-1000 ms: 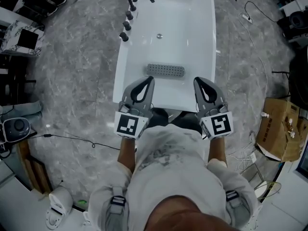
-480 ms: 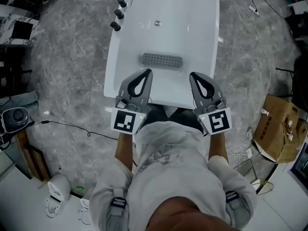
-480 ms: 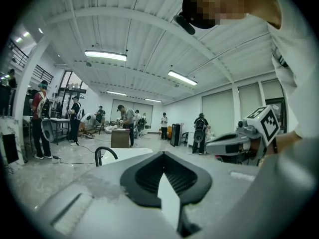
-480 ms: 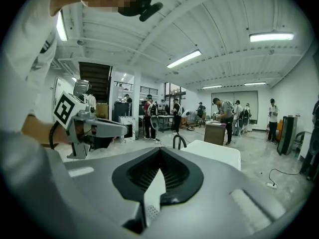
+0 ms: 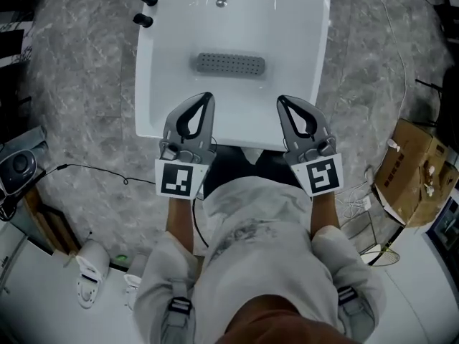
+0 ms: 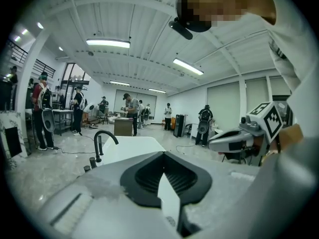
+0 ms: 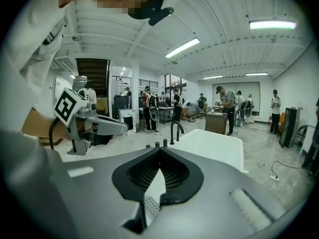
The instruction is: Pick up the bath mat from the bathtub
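**Mat crosswise in tub**

The bath mat point(image 5: 230, 64) lies flat on the bathtub point(image 5: 244, 131) floor, long axis across its width. My left gripper point(image 5: 206, 96) and right gripper point(image 5: 281, 99) hover at the near rim, fingers clenched, empty.

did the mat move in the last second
No. The mat still lies on the tub floor, between the drain and the near rim; only the camera shifted.
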Demonstrator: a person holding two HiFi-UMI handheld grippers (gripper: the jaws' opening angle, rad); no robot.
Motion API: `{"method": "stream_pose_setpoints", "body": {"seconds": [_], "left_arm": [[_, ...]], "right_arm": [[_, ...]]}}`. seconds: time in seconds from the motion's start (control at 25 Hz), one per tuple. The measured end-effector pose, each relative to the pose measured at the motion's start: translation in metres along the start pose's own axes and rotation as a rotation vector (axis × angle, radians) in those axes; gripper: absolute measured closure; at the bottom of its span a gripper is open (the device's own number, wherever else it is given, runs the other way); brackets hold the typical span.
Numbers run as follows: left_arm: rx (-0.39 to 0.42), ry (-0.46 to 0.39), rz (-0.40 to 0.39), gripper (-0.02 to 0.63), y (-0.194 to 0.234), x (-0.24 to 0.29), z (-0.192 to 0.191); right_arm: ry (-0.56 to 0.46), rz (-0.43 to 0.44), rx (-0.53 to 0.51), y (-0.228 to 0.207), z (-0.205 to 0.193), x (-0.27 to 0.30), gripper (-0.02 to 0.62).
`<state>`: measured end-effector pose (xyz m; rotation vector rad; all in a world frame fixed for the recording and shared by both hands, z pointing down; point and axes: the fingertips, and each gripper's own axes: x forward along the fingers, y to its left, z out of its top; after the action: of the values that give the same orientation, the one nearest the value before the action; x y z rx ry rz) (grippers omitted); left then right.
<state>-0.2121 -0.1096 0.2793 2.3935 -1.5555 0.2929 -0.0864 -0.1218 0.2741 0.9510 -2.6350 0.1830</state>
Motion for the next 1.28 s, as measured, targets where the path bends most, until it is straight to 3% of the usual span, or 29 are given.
{"method": "stream_pose_setpoints", "body": {"seconds": [0.44,1.28], "left_arm": [[-0.016,0.011,0.036,0.604,0.018,0.05,-0.046],[0.036,0.091,-0.1,0.604,0.004,0.131,-0.145]], "right_arm": [[0.036,0.037,0.039,-0.018,-0.051,0.045,0.594],[0.106,0.039,0.102,-0.062,-0.156,0.098,0.594]]}}
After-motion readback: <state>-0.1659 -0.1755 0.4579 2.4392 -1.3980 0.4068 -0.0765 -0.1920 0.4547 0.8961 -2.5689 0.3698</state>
